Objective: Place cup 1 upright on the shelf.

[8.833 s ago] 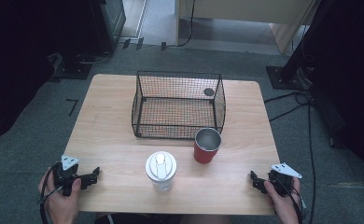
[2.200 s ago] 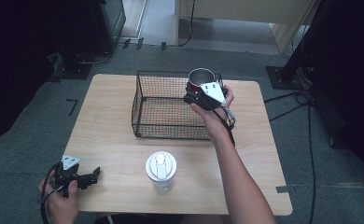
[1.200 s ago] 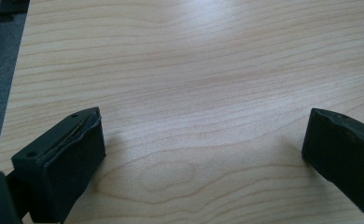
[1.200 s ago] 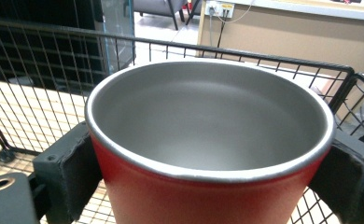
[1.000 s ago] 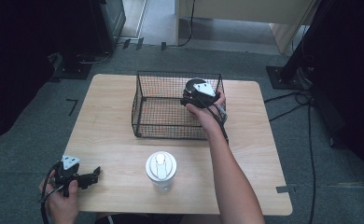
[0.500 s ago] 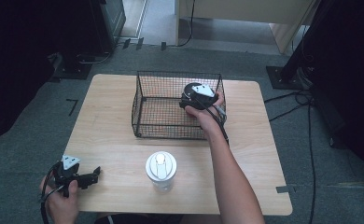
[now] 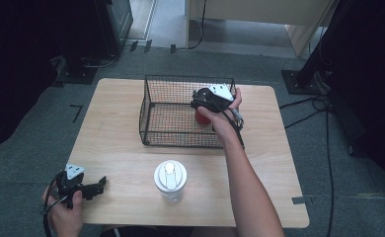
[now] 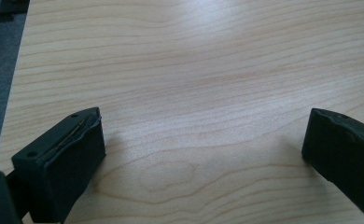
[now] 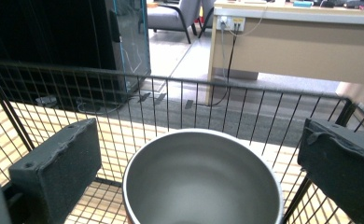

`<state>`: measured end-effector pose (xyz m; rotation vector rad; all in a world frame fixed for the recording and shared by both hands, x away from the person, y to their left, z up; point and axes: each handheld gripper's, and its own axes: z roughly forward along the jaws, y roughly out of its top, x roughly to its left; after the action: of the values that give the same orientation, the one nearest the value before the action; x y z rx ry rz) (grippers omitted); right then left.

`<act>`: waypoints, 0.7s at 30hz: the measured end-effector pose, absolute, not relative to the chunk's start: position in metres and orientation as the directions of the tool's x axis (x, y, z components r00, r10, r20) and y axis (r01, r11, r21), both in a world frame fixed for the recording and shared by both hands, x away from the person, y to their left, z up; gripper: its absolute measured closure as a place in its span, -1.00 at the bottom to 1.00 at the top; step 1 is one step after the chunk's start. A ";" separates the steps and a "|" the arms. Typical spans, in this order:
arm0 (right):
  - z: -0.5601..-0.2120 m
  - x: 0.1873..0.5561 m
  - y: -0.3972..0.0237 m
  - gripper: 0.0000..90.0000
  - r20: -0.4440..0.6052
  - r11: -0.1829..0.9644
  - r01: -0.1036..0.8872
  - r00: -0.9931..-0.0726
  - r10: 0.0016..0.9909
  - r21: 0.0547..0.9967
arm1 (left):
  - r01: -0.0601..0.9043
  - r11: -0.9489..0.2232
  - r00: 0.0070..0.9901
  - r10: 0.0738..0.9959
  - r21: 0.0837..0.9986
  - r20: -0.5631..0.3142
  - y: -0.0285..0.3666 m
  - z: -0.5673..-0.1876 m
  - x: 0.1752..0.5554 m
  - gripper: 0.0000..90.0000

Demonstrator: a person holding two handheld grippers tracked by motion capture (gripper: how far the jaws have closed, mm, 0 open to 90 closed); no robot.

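Red cup (image 7: 200, 116) w/ bare steel inside stands upright in the wire basket (image 7: 153, 106), at the basket's right end, close to its right wall. In the right gripper view the cup (image 9: 202, 179) rim sits between the two black pads, a clear gap on each side.

R gripper (image 7: 205, 102): inside the basket, over the cup. Jaws have just been opening; now spread wide, pads (image 9: 61, 161) off the cup wall. Cup is between them but not pinched, so I read it as released.

L gripper (image 7: 93, 187): well outside the basket, at the near-left corner of the table (image 7: 116, 98). Jaws spread, nothing btwn them, just bare wood in the left gripper view (image 8: 203, 140).

White-lidded bottle (image 7: 170, 178): on the table in front of the basket's near wall, not in it yet. Prob. next item.

Risks (judgement):
- Lifting out at a slant → a pad catches the cup rim, cup tips or drags. Cause: pads flank the rim closely; needs a straight-up exit.
- Hand or trailing cable snags the basket's top wire or right wall → basket shifts, cup goes w/ it.
- Cup near the right wall: a knock that way leaves it leaning on the mesh.
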<state>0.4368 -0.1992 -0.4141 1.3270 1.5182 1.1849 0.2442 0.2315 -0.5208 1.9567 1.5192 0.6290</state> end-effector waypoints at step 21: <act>-0.402 0.376 -0.208 -1.00 0.020 0.050 0.270 -0.250 0.968 0.962 | 0.698 -0.183 0.240 0.971 0.692 0.015 0.231 -0.521 0.244 -1.00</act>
<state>0.3755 -0.2085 -0.4016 1.2702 1.6150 1.2398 0.2442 0.2314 -0.5209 1.9538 1.5202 0.6289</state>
